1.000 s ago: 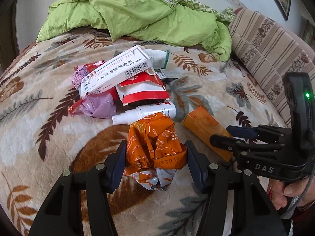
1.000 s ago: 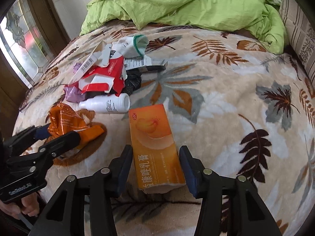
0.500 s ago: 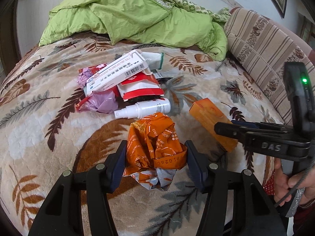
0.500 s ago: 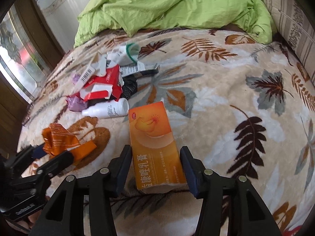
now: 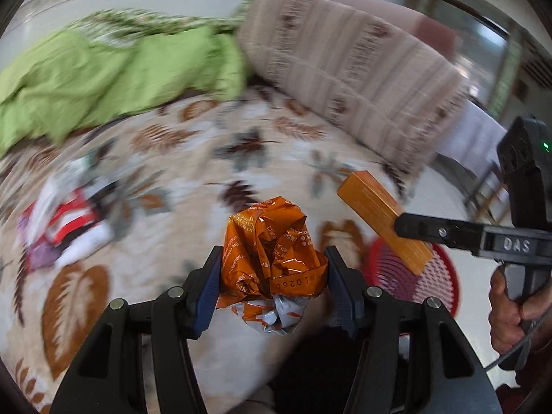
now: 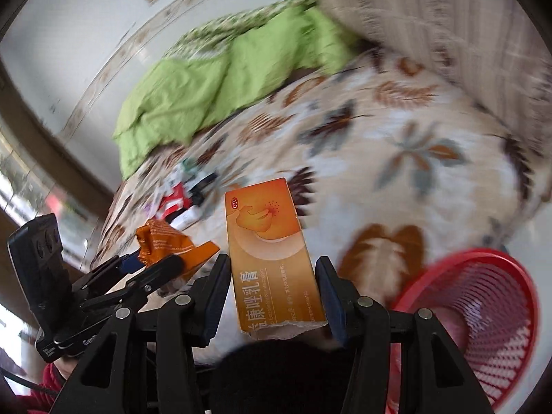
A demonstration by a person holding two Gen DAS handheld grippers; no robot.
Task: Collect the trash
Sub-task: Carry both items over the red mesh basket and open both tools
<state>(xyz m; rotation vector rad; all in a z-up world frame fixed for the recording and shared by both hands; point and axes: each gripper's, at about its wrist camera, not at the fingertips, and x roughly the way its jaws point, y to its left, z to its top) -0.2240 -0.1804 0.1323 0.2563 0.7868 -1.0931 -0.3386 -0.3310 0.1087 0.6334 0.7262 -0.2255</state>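
Now your left tongs (image 5: 272, 276) are clenched on the crumpled orange wrapper (image 5: 272, 255), which sits between their tips above the leaf-patterned blanket (image 5: 145, 276). Your right tongs (image 6: 272, 296) grip the orange box (image 6: 269, 248) by its torn lower end. Just to their right stands the red mesh basket (image 6: 483, 317), near the bed's edge. Beyond both tongs, to the left, lies what looks like the remaining litter pile (image 5: 69, 220), too blurred to sort out.

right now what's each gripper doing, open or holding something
Left gripper: shut on the crumpled orange wrapper, lifted off the bed.
Right gripper: shut on the orange medicine box, next to the red basket.
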